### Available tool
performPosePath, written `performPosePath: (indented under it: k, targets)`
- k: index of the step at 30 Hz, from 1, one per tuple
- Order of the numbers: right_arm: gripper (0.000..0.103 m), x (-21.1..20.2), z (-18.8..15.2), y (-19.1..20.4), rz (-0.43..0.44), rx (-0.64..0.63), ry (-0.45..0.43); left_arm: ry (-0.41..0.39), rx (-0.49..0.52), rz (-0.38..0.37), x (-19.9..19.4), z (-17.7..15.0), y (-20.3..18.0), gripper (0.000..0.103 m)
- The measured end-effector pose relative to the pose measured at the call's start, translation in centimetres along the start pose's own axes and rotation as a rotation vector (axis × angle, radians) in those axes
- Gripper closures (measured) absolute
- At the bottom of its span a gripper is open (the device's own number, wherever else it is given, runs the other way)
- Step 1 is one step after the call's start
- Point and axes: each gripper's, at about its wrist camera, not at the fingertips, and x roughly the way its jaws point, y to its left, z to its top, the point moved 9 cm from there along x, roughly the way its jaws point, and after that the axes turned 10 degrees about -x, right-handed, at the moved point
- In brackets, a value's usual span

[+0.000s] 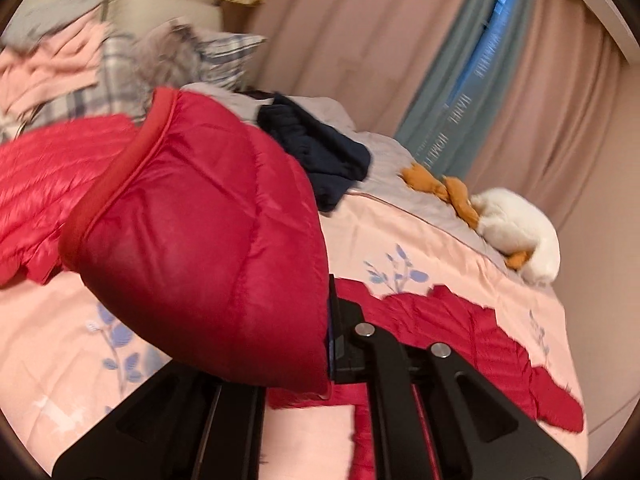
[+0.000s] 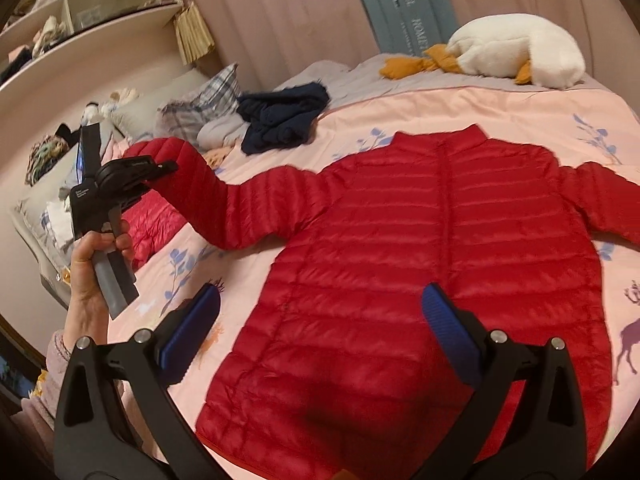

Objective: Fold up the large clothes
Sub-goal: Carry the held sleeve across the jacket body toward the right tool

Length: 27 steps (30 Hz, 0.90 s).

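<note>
A red quilted puffer jacket [image 2: 400, 264] lies flat on the pink bedspread [image 2: 440, 112], collar toward the far side. My left gripper [image 2: 160, 168] is shut on the cuff of its left sleeve [image 2: 208, 196] and holds it lifted above the bed. In the left wrist view the sleeve's cuff [image 1: 192, 216] fills the middle, hiding the left gripper [image 1: 326, 320] fingertips. My right gripper [image 2: 320, 320] is open and empty, hovering over the jacket's lower left part.
A dark navy garment [image 2: 280, 116] lies crumpled near the pillows. A white plush goose [image 2: 516, 48] lies at the far bed edge. Another red garment [image 2: 156, 220] lies at the left. Plaid pillows [image 2: 200, 112] and shelves [image 2: 80, 8] stand at the left.
</note>
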Motion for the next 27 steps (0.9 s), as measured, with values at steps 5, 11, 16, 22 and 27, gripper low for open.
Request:
performPosePath:
  k: [5, 11, 16, 22, 27]
  targets:
    - [0.002, -2.6, -0.7, -3.5, -0.004, 0.055, -0.042, 0.041, 0.111, 0.007, 0.9, -2.7, -5.5, 0.096]
    - [0.002, -4.6, -2.1, -8.1, -0.018, 0.144, -0.047, 0.105, 0.232, 0.028, 2.7, -7.3, -10.8, 0.096]
    - [0.002, -5.8, -3.3, -10.8, -0.043, 0.181, -0.038, 0.145, 0.312, 0.057, 4.1, -11.5, -14.1, 0.096]
    - [0.002, -6.7, -4.2, -12.7, -0.052, 0.205, -0.038, 0.218, 0.371, 0.1, 6.1, -16.0, -14.8, 0.096]
    - [0.002, -6.6, -5.1, -13.5, -0.048, 0.223, -0.024, 0.274, 0.398, 0.133, 7.6, -18.7, -14.3, 0.096]
